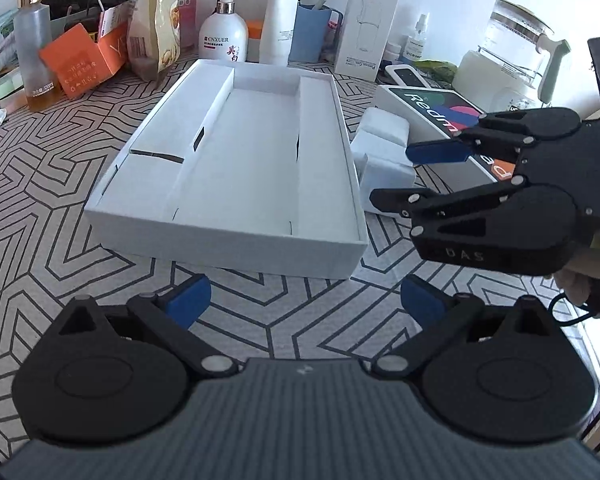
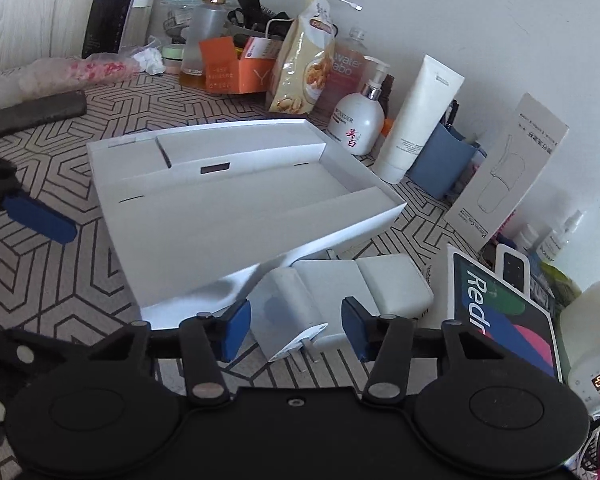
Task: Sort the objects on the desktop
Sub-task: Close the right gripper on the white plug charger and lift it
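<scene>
A shallow white tray box [image 1: 236, 168] with cardboard dividers lies in the middle of the patterned desk, with nothing in it. My left gripper [image 1: 306, 302] hovers open just in front of its near wall, nothing between its blue pads. To the right of the box lie two white charger blocks [image 1: 384, 148]. My right gripper [image 2: 296, 328] is open and straddles the nearer block [image 2: 292, 308], the one with metal prongs, with gaps on both sides. The second block [image 2: 384, 288] lies beyond it. The tray box [image 2: 228, 216] fills the middle of the right wrist view.
A Redmi box [image 2: 504, 320] lies right of the chargers, with a white remote [image 2: 512, 268] and a glass kettle [image 1: 516, 48] behind. Along the wall stand a pump bottle [image 1: 224, 36], snack bag [image 1: 156, 28], orange carton [image 1: 84, 60], white tube [image 2: 416, 120], blue holder [image 2: 440, 160] and tall white carton [image 1: 370, 20].
</scene>
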Tool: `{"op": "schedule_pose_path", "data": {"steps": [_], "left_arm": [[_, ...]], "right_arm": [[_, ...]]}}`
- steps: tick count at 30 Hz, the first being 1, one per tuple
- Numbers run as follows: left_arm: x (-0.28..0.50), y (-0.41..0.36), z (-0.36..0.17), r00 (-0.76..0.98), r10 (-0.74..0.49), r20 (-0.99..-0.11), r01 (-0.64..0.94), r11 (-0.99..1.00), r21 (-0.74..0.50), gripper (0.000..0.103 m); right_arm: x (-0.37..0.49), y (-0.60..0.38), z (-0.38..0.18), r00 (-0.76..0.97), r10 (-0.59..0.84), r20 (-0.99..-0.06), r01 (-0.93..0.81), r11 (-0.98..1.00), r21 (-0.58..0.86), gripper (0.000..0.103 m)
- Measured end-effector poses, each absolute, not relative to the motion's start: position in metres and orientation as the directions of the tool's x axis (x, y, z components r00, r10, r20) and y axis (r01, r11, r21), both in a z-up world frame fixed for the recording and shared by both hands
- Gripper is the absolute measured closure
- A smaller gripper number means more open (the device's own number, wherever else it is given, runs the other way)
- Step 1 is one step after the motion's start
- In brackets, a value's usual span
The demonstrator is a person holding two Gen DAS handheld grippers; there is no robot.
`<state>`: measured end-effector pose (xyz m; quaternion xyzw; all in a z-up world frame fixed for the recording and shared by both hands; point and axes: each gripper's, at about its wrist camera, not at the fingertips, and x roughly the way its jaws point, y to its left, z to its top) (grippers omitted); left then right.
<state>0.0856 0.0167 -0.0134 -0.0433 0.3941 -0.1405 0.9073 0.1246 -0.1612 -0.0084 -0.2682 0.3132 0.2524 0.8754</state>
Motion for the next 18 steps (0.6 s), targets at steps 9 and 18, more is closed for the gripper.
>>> {"op": "schedule_pose_path", "data": {"steps": [9, 18], "left_arm": [[0.092, 0.019, -0.007, 0.679, -0.277, -0.68, 0.218, 0.96, -0.174, 0.0], [0.098, 0.028, -0.013, 0.655, -0.288, -0.699, 0.225, 0.957, -0.183, 0.0]], "right_arm": [[0.132, -0.159, -0.02, 0.624, 0.318, -0.714, -0.643, 0.729, -0.237, 0.065], [0.132, -0.176, -0.013, 0.604, 0.356, -0.713, -0.619, 0.773, -0.138, 0.077]]}}
